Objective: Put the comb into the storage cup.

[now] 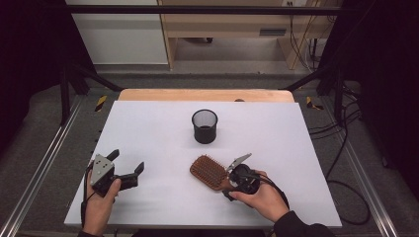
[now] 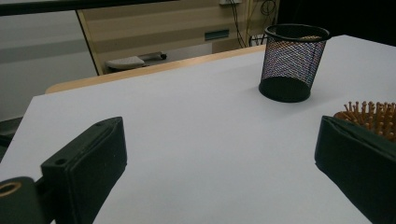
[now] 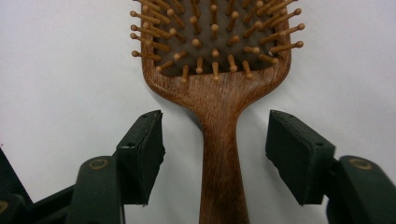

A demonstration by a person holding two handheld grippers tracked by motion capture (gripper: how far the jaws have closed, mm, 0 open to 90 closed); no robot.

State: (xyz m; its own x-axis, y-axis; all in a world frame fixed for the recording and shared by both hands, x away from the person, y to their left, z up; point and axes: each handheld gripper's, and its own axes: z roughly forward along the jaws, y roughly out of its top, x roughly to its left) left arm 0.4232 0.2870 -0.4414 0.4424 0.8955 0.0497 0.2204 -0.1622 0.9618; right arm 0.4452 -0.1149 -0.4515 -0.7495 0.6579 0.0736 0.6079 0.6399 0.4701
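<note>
Two claws work over a white tabletop (image 1: pixel 163 128) in the high view: the left claw (image 1: pixel 127 162) sits near the left edge at the near side, held in a hand (image 1: pixel 100 200), with its jaws spread and nothing between them, while the right claw (image 1: pixel 228 183) lies near the middle of the near side in the other hand (image 1: pixel 262 197), pointing left at a wooden hairbrush (image 1: pixel 209 172). That brush lies flat with bristles up, its head to the left and its handle running toward the right claw; from here the handle end is hidden by the claw, so contact is hard to judge. A black mesh cup (image 1: pixel 204 126) stands upright farther back, near the centre of the tabletop and well apart from both claws. In the left gripper view, the left claw (image 2: pixel 219 158) has its jaws wide apart over bare white surface, the mesh cup (image 2: pixel 293 61) stands far and to the right, and a corner of the hairbrush (image 2: pixel 371 114) peeks out just behind the right-hand jaw. In the right gripper view, the right claw (image 3: pixel 215 154) is spread, one jaw on each side of the hairbrush (image 3: pixel 219 93) handle, with a clear gap showing on both sides, so neither jaw touches the wood.
</note>
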